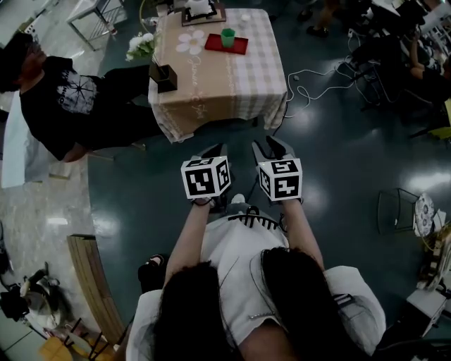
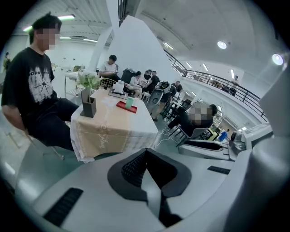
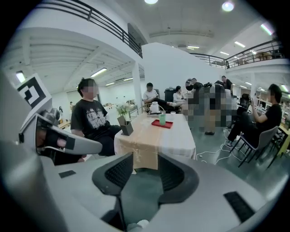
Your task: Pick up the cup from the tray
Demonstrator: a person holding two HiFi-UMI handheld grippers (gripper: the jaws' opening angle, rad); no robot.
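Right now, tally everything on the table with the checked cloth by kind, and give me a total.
Green cup: 1
Red tray: 1
Dark box: 1
Flower bunch: 1
White item on a dark base at the far edge, too small to identify: 1
Total: 5 that can be made out

Nothing clearly readable here: the tablecloth (image 2: pixel 102 136) carries cursive script down its hanging side, too faint to spell out; the seated person's black T-shirt (image 2: pixel 40 78) shows white lettering over a graphic, too blurred to read; the marker cubes (image 1: pixel 206 178) bear black-and-white square patterns, no letters
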